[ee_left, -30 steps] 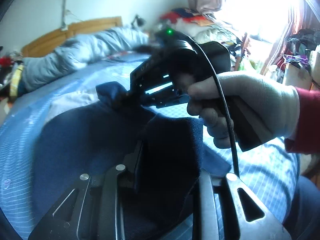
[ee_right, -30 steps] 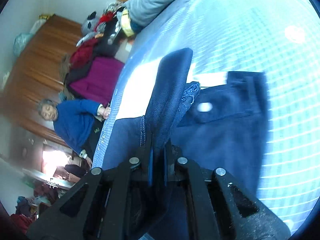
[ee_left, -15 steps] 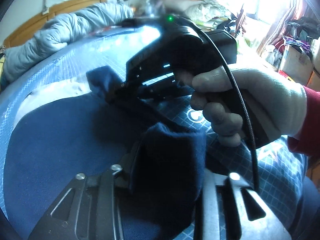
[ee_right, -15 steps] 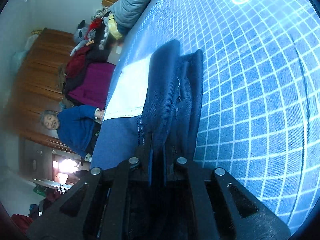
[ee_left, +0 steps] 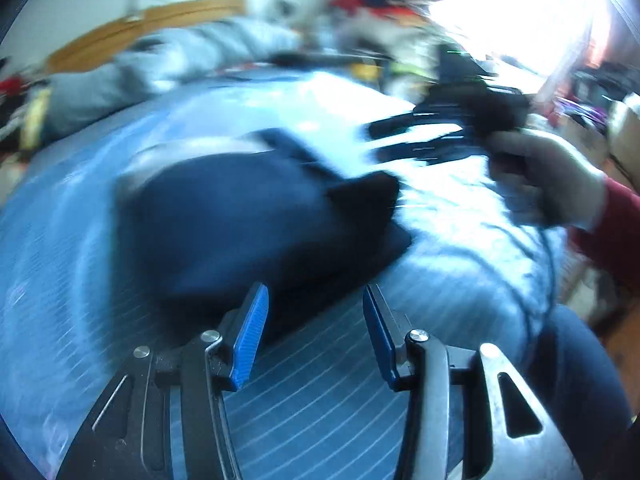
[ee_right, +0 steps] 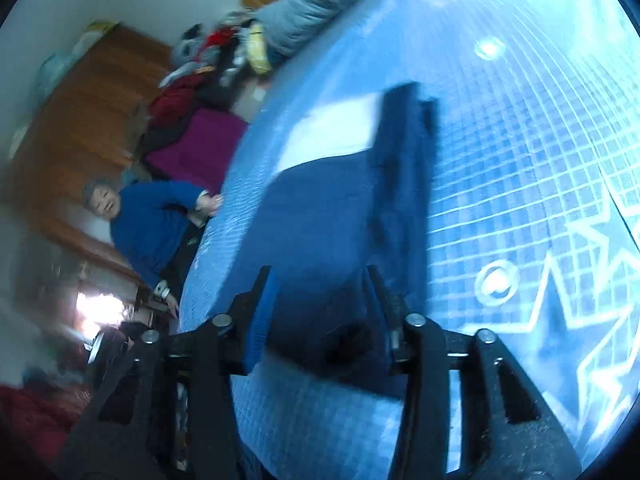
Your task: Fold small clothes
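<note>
Both claws are seen spread with nothing pinched: the left gripper [ee_left: 314, 320] is held just short of the dark blue garment [ee_left: 248, 220], and the right gripper [ee_right: 320, 312] is held over its near edge. The garment is laid in a folded heap on the blue gridded bedcover [ee_right: 520, 160]. A gloved hand [ee_left: 552, 176] is seen on the right gripper's handle. Both views are motion-blurred.
</note>
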The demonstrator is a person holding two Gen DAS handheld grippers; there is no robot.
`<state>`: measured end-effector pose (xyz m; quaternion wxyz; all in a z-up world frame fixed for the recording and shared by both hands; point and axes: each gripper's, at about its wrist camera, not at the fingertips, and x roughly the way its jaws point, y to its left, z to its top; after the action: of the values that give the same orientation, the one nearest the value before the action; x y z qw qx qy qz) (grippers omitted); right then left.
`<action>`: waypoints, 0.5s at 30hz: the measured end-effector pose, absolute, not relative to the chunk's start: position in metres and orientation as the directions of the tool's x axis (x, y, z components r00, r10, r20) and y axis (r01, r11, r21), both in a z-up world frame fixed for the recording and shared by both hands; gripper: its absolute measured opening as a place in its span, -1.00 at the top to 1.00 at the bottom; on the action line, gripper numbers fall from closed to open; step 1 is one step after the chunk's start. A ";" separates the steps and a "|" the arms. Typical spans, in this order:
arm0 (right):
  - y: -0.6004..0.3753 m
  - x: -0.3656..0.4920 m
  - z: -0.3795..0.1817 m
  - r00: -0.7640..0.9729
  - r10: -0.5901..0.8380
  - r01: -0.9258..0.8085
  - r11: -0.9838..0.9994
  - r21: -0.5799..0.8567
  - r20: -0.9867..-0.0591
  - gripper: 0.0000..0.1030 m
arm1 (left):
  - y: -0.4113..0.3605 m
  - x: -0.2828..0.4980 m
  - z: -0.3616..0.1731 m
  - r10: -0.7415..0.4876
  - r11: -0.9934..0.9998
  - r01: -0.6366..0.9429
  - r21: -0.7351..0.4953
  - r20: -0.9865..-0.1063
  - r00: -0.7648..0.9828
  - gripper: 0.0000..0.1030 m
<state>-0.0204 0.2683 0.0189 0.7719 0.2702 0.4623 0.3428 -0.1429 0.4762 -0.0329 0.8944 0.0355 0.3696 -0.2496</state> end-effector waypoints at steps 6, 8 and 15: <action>0.301 -0.028 0.000 0.308 0.710 -0.286 0.704 0.650 -0.633 -0.14 | 0.530 -0.127 -0.056 -0.296 0.945 0.304 -0.121 -0.714 0.634 0.03; 0.300 -0.030 -0.004 0.319 0.706 -0.269 0.707 0.654 -0.632 -0.14 | 0.522 -0.118 -0.062 -0.315 0.934 0.340 -0.113 -0.711 0.629 0.01; 0.299 -0.038 -0.014 0.325 0.687 -0.257 0.725 0.638 -0.650 -0.13 | 0.511 -0.070 -0.089 -0.253 0.951 0.300 -0.073 -0.740 0.623 -0.08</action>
<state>-0.0377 0.2991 -0.0141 0.7846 0.2162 0.4971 0.3009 -0.0702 0.5113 -0.0888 0.9003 0.0288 0.4062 -0.1537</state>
